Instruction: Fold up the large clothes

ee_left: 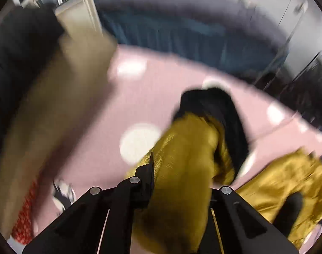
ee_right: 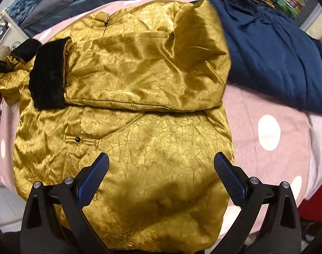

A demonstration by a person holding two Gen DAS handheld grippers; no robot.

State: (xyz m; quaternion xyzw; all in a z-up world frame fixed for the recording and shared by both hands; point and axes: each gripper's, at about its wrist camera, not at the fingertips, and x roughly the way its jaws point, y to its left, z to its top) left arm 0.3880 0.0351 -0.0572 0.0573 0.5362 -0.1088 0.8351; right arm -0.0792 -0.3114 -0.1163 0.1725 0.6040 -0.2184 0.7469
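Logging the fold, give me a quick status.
Left tool shut on gold jacket sleeve. Right tool open above the hem. One sleeve folded across. Navy garment alongside, touching.

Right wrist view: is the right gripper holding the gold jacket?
No. The right gripper is open above the gold jacket, its fingers spread apart with nothing pinched between them.

Both grippers are black-framed with round silver screws — the right gripper has blue ridged finger pads.
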